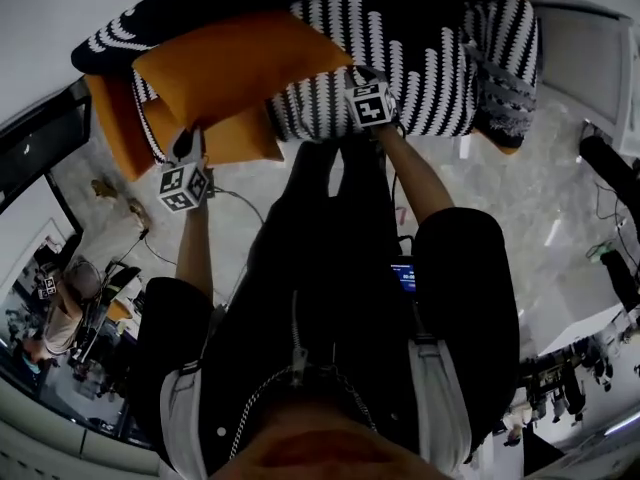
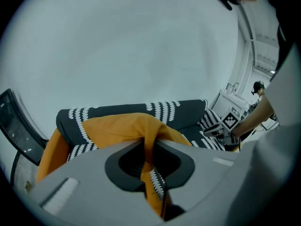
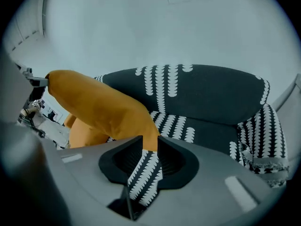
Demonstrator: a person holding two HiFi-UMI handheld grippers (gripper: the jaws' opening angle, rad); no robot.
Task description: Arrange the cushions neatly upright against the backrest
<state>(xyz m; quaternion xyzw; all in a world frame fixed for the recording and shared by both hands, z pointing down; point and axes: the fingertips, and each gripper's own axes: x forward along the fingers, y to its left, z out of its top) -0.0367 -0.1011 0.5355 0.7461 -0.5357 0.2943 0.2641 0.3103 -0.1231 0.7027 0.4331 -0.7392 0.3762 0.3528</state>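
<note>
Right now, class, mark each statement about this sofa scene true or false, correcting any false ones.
1. The left gripper is shut on the orange fabric cushion. True.
2. The upholstered sofa is plain grey. False: it is black with white patterning.
3. The orange cushion lies on the floor. False: it is held up over the sofa.
4. A black-and-white striped cushion sits at the sofa's right end in the head view. True.

No word, number or brand is legible anywhere, only coded patterns. A white cube with black square markers (image 1: 184, 186) rides the left gripper (image 1: 188, 136) at about nine o'clock, and a second such cube (image 1: 371, 104) rides the right gripper (image 1: 362, 72) near twelve. The small glowing blue screen (image 1: 403, 273) is too blurred to read.
</note>
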